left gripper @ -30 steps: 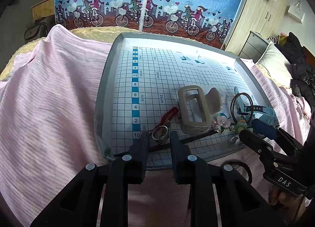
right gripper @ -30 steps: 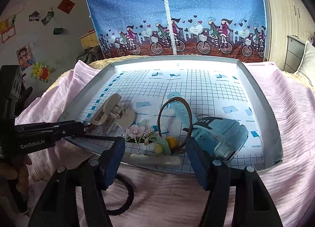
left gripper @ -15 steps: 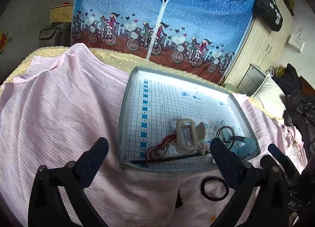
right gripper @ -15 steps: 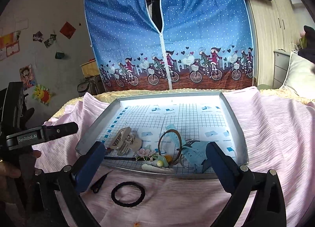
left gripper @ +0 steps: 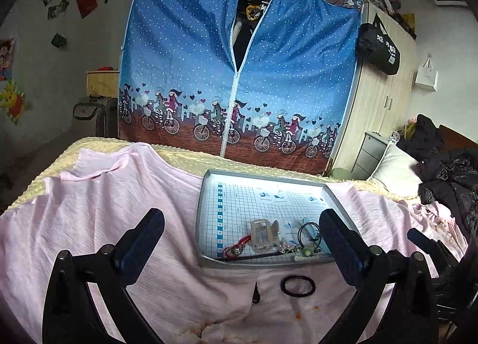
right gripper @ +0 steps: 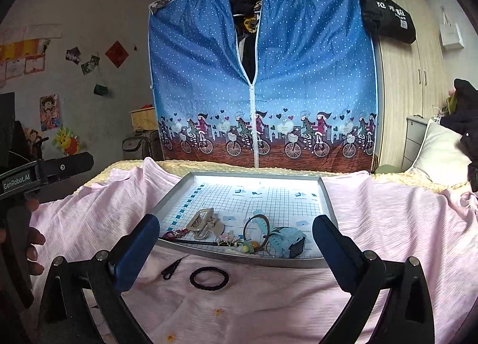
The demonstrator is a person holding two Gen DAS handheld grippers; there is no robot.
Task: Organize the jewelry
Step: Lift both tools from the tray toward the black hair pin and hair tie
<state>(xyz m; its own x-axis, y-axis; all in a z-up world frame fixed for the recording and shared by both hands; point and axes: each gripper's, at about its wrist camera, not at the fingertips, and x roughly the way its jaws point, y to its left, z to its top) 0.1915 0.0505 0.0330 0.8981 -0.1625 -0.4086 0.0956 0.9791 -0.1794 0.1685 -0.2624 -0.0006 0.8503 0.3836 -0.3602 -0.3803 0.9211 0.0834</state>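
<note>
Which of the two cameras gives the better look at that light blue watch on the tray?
The right wrist view: the watch lies unobstructed in the tray. In the left wrist view, a finger of the left gripper hides most of it.

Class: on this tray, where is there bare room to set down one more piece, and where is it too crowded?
Free: the far half of the tray, bare grid between the back rim and the beige hair claw. Crowded: the near edge, where the claw, red cord, flower pin and blue watch sit close together. The black hair tie lies outside, on the pink sheet.
</note>
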